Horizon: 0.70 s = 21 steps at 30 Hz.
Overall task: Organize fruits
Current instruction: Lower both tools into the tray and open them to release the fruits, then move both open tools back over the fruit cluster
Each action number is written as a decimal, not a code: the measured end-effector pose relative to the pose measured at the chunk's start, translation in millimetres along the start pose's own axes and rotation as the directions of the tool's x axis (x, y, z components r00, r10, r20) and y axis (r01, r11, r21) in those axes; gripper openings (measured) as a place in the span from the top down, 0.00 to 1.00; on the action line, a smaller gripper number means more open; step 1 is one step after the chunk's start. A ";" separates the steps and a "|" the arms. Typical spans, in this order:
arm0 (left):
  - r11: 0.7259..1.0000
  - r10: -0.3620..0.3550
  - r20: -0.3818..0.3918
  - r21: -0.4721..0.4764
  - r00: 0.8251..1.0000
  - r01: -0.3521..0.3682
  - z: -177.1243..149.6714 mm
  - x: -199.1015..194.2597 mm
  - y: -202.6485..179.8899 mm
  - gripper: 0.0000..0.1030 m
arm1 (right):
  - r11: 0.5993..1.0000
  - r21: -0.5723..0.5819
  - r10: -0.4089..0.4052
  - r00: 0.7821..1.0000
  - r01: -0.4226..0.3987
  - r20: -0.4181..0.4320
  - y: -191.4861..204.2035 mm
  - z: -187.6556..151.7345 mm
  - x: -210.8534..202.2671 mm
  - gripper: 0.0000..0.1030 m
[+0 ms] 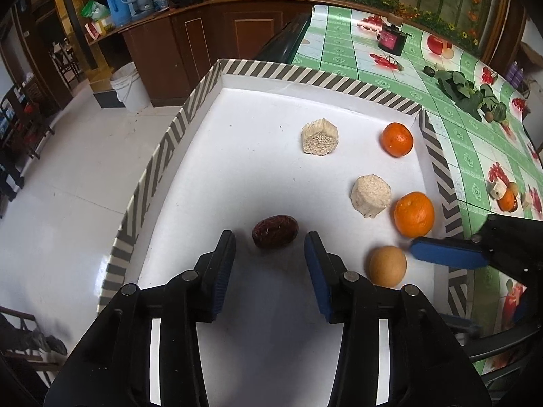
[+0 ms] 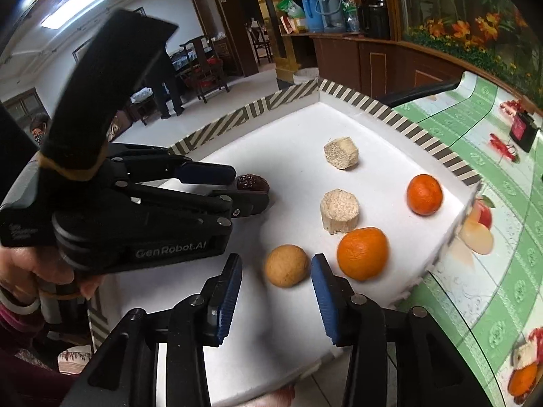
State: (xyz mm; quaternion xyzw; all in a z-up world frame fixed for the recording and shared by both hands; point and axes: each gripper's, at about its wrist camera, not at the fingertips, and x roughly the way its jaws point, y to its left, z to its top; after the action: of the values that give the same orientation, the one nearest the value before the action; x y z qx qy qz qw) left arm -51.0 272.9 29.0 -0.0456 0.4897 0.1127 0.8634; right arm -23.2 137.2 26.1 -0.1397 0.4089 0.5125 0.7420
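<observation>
A white tray with a striped rim (image 1: 200, 95) (image 2: 373, 105) holds the fruits. A dark red date (image 1: 275, 231) (image 2: 253, 183) lies just ahead of my left gripper (image 1: 268, 242) (image 2: 244, 187), whose jaws stand open on either side of it without pressing. A tan round fruit (image 2: 286, 266) (image 1: 387, 266) sits between the open pads of my right gripper (image 2: 276, 262), close to the right pad. One right finger (image 1: 444, 252) shows beside it. Two oranges (image 1: 414, 214) (image 1: 397, 139) and two pale cut chunks (image 1: 370, 195) (image 1: 320, 137) lie farther in.
The tray rests on a green fruit-print tablecloth (image 1: 475, 156) with leafy greens (image 1: 465, 91) and a pink and black container (image 1: 392, 39). Left of the tray the table drops to a tiled floor (image 1: 68, 176) with a white bucket (image 1: 130, 84). A person's hand (image 2: 51, 271) holds the left gripper.
</observation>
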 end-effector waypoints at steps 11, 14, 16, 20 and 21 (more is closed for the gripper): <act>0.994 -0.084 0.063 -0.064 0.995 0.088 -0.9 -26.2 2.7 0.35 | 0.996 0.091 -0.011 0.994 0.001 0.106 -18.7 -11.9 -49.5 0.60; 0.993 -0.093 0.074 -0.070 0.993 0.098 -2.9 -31.8 -0.5 0.35 | 0.994 0.104 -0.045 0.993 0.034 0.111 -23.0 -21.5 -62.8 0.60; 0.991 -0.108 0.081 -0.070 0.991 0.114 -4.1 -35.9 -4.6 0.35 | 0.992 0.115 -0.065 0.990 0.050 0.123 -28.6 -29.8 -74.6 0.60; 0.991 -0.121 0.112 -0.037 0.986 0.126 -2.9 -47.2 -22.0 0.35 | 0.980 0.177 -0.120 0.984 0.096 0.134 -47.6 -50.9 -93.8 0.60; 0.992 -0.124 0.122 -0.024 0.985 0.128 -2.3 -50.2 -28.5 0.35 | 0.977 0.186 -0.134 0.982 0.108 0.132 -50.6 -56.3 -97.0 0.60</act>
State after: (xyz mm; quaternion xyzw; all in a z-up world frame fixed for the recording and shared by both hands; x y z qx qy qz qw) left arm -70.9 237.3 69.9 -0.0833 0.4309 0.0684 0.8959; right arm -18.6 17.1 52.9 -0.0601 0.3891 0.4364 0.8091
